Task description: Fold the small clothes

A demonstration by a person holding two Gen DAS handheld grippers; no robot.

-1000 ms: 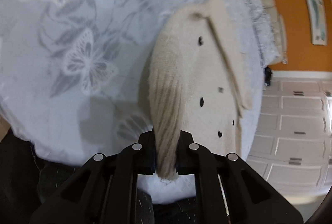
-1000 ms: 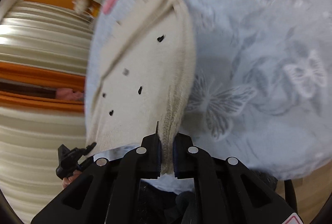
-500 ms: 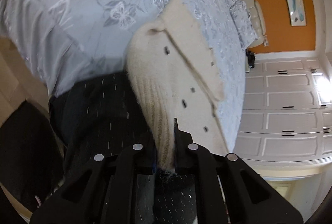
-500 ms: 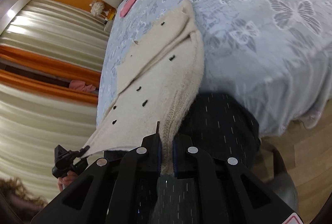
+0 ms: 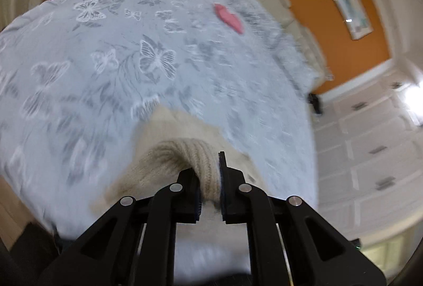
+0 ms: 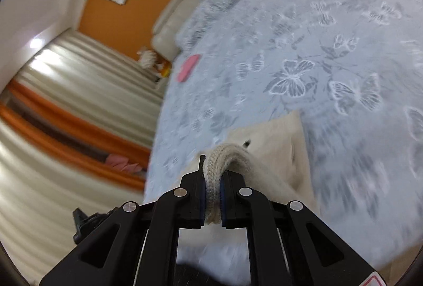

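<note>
A small cream knit cardigan [image 5: 169, 156] with dark buttons hangs from both grippers over the near edge of the bed. My left gripper [image 5: 210, 180] is shut on its ribbed hem, which arches up out of the jaws. My right gripper [image 6: 212, 180] is shut on the other ribbed hem corner [image 6: 216, 161]. In the right wrist view the cardigan's body [image 6: 272, 143] droops forward onto the bedspread, one dark button showing. Most of the garment is hidden below the grippers.
The bed has a pale blue butterfly bedspread [image 5: 127, 66]. A pink item [image 5: 228, 18] lies near the pillows; it also shows in the right wrist view [image 6: 189, 66]. An orange wall, cream headboard, striped curtains and white cabinets surround the bed. The other gripper's tip [image 6: 84, 222] shows at lower left.
Both grippers have swung upward and forward with the cardigan. The views now look along the bed toward the headboard, and the garment has dropped from stretched out ahead to bunched under the jaws.
</note>
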